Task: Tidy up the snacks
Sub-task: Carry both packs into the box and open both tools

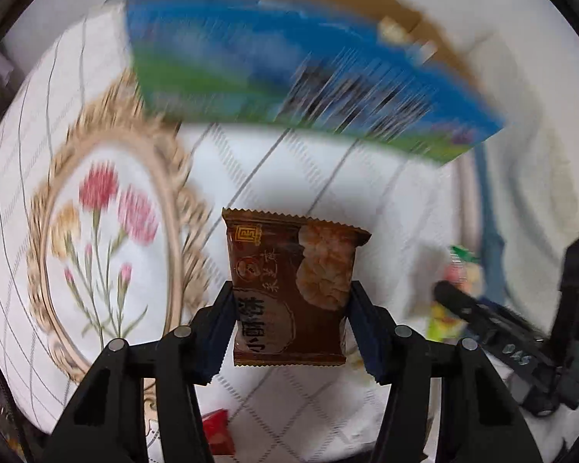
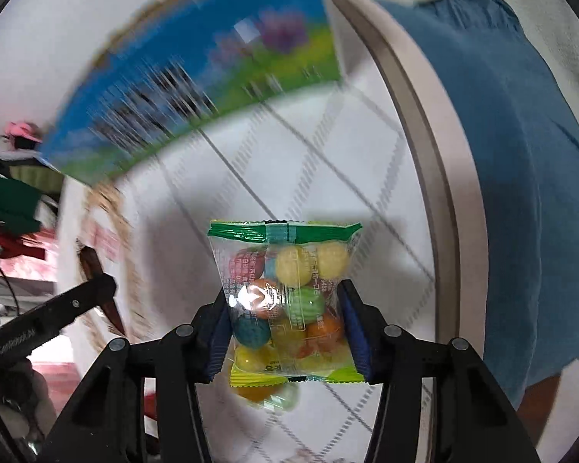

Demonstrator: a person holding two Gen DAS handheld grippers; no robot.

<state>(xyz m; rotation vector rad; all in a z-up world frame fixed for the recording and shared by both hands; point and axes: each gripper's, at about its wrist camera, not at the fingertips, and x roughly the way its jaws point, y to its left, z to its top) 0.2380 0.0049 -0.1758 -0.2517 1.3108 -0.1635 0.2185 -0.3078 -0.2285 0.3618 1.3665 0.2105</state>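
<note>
A white tablecloth [image 1: 308,177] with a thin grey diamond grid covers the round table. Toward the left edge in the left wrist view, a gold wreath motif [image 1: 108,231] rings printed pink flowers. In the right wrist view a beige rim [image 2: 436,177] bounds the table's right edge, and beyond it a person in blue clothing [image 2: 521,154] stands close. Past the left edge lies blurred clutter [image 2: 15,200] in green and red. Light is bright and even.

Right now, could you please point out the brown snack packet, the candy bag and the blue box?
brown snack packet [image 1: 289,289], left wrist view, printed front
candy bag [image 2: 287,297], right wrist view, clear middle
blue box [image 1: 274,73], left wrist view, printed side
</note>
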